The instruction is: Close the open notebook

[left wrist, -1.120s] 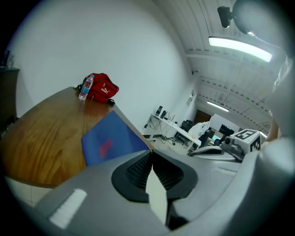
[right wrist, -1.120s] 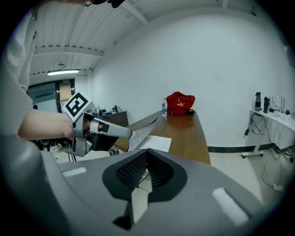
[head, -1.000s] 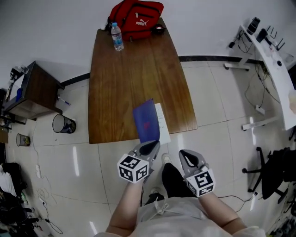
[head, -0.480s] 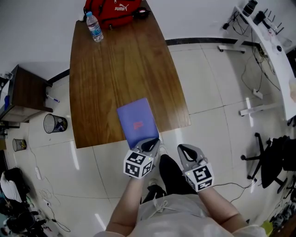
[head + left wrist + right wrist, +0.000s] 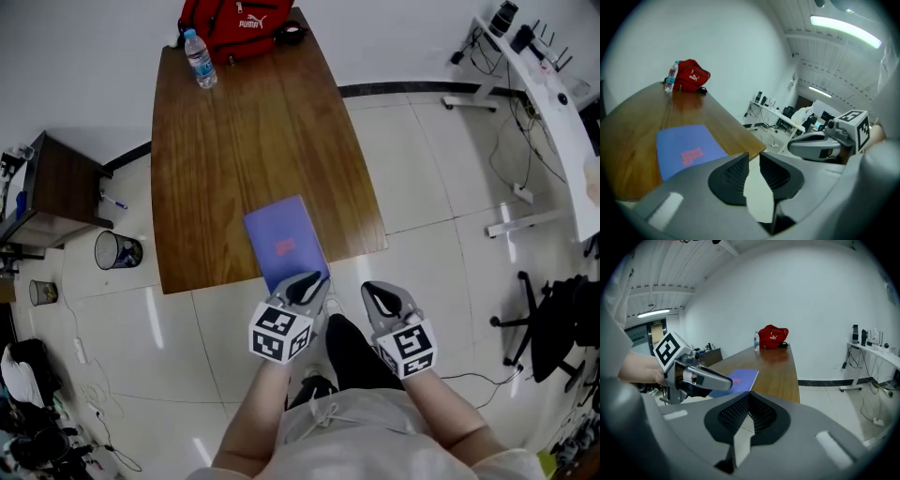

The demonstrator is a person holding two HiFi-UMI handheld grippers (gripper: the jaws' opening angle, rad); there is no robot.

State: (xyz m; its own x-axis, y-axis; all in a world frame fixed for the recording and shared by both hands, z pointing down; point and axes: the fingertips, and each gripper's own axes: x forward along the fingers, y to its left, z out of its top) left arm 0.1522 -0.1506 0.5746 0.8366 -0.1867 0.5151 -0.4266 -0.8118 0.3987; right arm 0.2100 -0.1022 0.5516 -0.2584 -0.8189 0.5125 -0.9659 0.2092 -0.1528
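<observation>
The notebook (image 5: 283, 242) lies shut and flat on the brown table (image 5: 253, 122), at its near edge, blue cover with a red print facing up. It also shows in the left gripper view as the notebook (image 5: 686, 147) and in the right gripper view as the notebook (image 5: 740, 377). My left gripper (image 5: 307, 281) hovers just off the notebook's near edge. Its jaws are opening, with a narrow gap and nothing between them (image 5: 753, 157). My right gripper (image 5: 377, 295) hangs over the floor to the right of the table corner, shut and empty (image 5: 748, 397).
A red bag (image 5: 239, 23) and a water bottle (image 5: 199, 58) stand at the table's far end. A dark side table (image 5: 56, 183) and a bin (image 5: 117, 250) are at the left. A white desk (image 5: 553, 94) and an office chair (image 5: 553, 337) are at the right.
The blue cover stood raised in the left gripper a second ago, with a white page showing; now it lies flat and shut. The left jaws have parted and both grippers sank a little.
</observation>
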